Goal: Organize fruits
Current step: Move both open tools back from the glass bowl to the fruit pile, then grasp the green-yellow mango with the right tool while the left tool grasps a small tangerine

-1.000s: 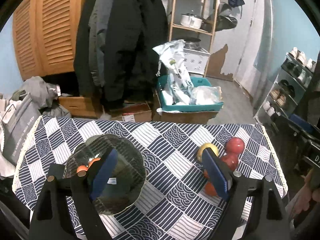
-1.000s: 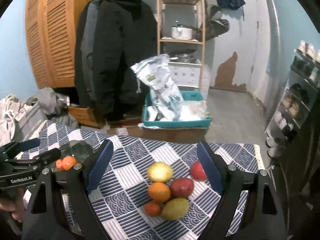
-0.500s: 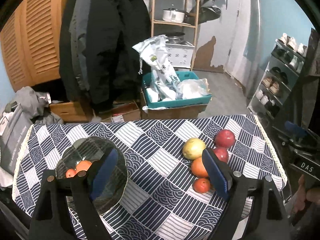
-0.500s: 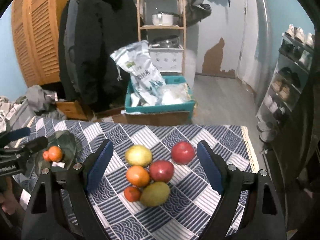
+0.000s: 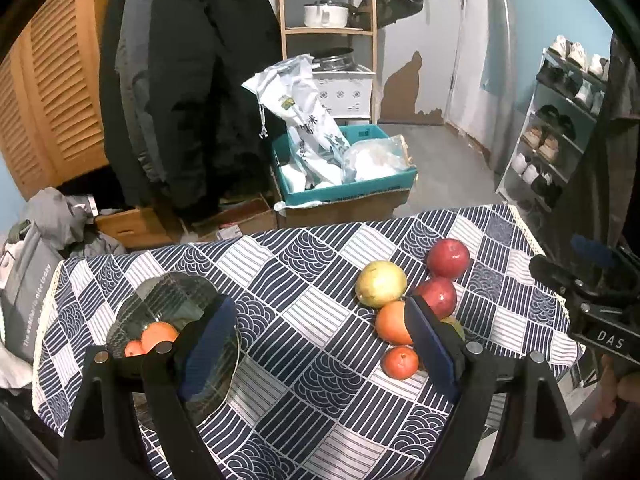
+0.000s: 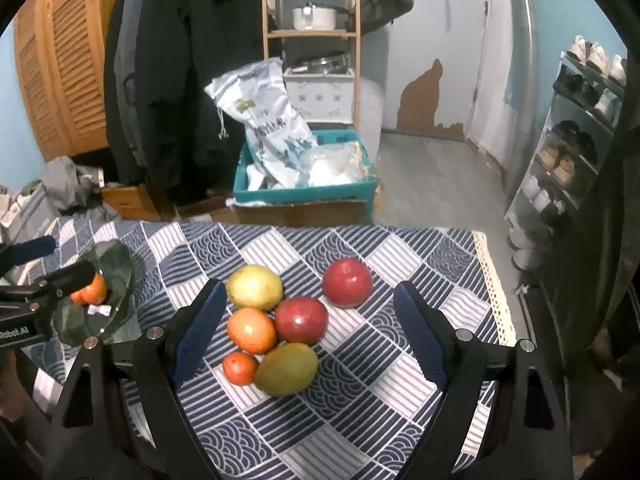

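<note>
Both grippers have come forward and lower over the table since the earlier frames, so the fruit pile now sits larger and nearer between the right gripper's fingers, while the glass bowl has slid toward the lower left of the left wrist view; the left gripper has its jaws spread wide with nothing between them, and the right gripper likewise stands wide and holds nothing.

Two small oranges already lie in the bowl; six fruits are left on the chequered tablecloth: a yellow-green apple, an orange, a red apple touching it, a second red apple just apart, a tangerine and a mango at the near edge of the cluster.

I judge this to be the approach to the next pick, probably by the right gripper; the next move calls for sinking onto a single fruit without nudging its neighbours, then closing and carrying it left to the bowl.

Only the mango is elongated; its long axis lies flat on the cloth, running from near left to far right, so the fingers should close across its shorter width.
</note>
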